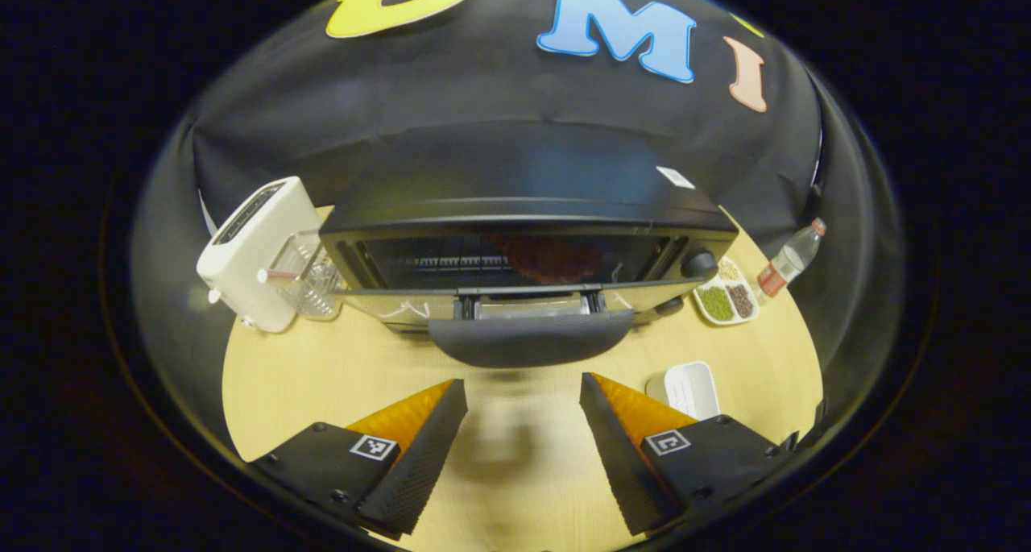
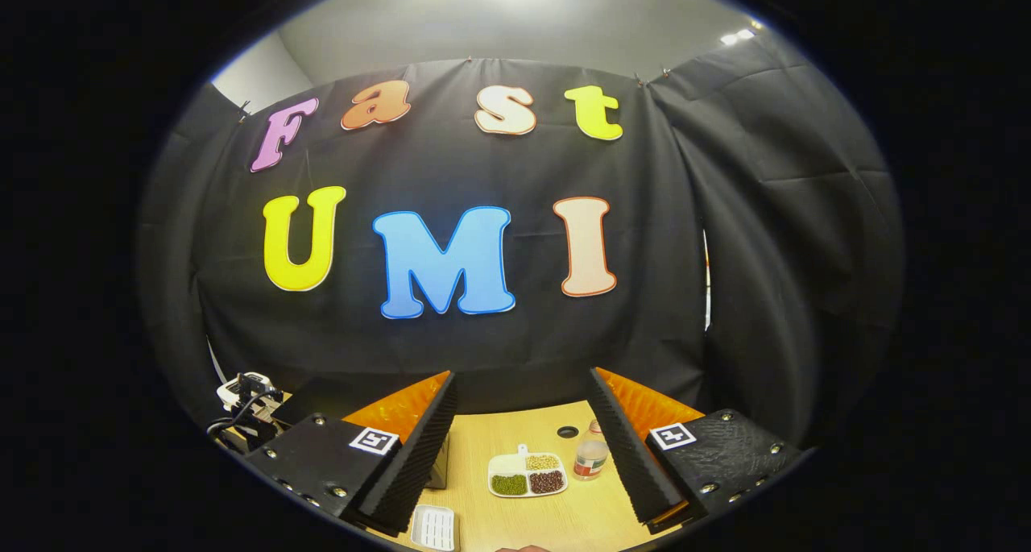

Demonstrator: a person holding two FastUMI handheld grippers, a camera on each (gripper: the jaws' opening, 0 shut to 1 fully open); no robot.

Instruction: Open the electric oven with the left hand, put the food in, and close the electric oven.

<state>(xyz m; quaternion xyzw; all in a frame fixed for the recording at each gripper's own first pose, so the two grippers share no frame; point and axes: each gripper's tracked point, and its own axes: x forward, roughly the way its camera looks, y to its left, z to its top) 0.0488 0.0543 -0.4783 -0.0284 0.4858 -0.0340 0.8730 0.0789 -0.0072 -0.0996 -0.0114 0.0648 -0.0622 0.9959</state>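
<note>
**Oven door ajar, both grippers empty**

The black electric oven [image 1: 523,238] stands mid-table on the pale wooden tabletop [image 1: 322,375], its glass door [image 1: 515,298] partly down, with reddish-brown food [image 1: 552,258] inside (blurred). The left gripper [image 1: 523,447] hovers just before the door's dark handle [image 1: 527,338], fingers apart. A white toaster [image 1: 254,254] stands beside the oven. The right gripper [image 2: 523,455], fingers spread, is raised above a white divided dish of beans [image 2: 527,473].

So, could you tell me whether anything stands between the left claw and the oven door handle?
Nothing visible does: bare tabletop lies between the open left claw and the oven door handle. The white tray sits off to the side.
</note>
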